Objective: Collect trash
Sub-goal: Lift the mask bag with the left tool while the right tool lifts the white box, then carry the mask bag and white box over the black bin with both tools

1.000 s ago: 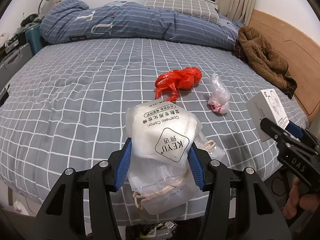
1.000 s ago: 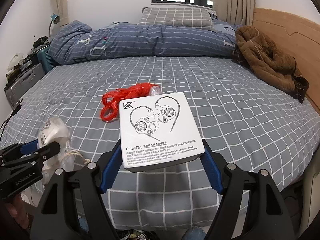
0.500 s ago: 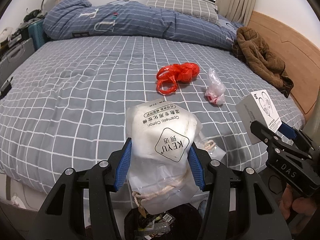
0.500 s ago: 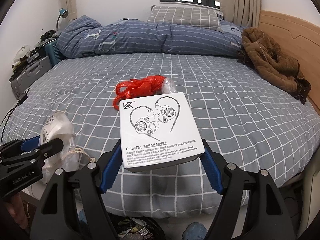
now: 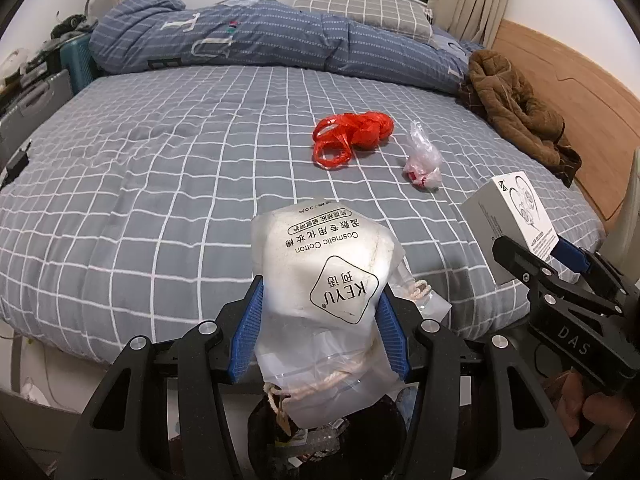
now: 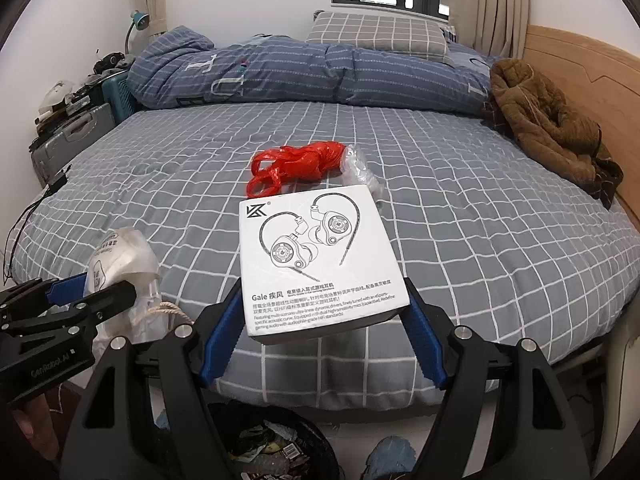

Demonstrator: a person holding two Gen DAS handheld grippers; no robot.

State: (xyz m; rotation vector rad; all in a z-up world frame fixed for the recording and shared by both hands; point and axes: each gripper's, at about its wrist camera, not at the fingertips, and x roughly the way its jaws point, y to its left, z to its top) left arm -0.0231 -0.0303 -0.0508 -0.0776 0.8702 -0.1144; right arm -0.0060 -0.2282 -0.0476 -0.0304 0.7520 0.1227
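My left gripper (image 5: 320, 328) is shut on a clear cosmetic-cotton bag (image 5: 324, 280) with a drawstring, held above a black trash bin (image 5: 320, 440) past the bed's foot. My right gripper (image 6: 322, 332) is shut on a white earphone box (image 6: 316, 256), also above the trash bin (image 6: 276, 448). The right gripper and box show in the left wrist view (image 5: 516, 220); the left gripper and bag show in the right wrist view (image 6: 120, 264). A red plastic bag (image 5: 352, 132) and a small clear crumpled bag (image 5: 422, 160) lie on the bed.
The bed (image 5: 160, 184) has a grey checked sheet, a blue duvet (image 5: 260, 44) and pillow at the far end. A brown jacket (image 5: 516, 108) lies by the wooden headboard (image 5: 580, 120) on the right. Suitcases and clutter (image 6: 68, 136) stand left of the bed.
Both grippers have drawn back from the bed with their loads. The bed edge and the trash bin below have come into view.
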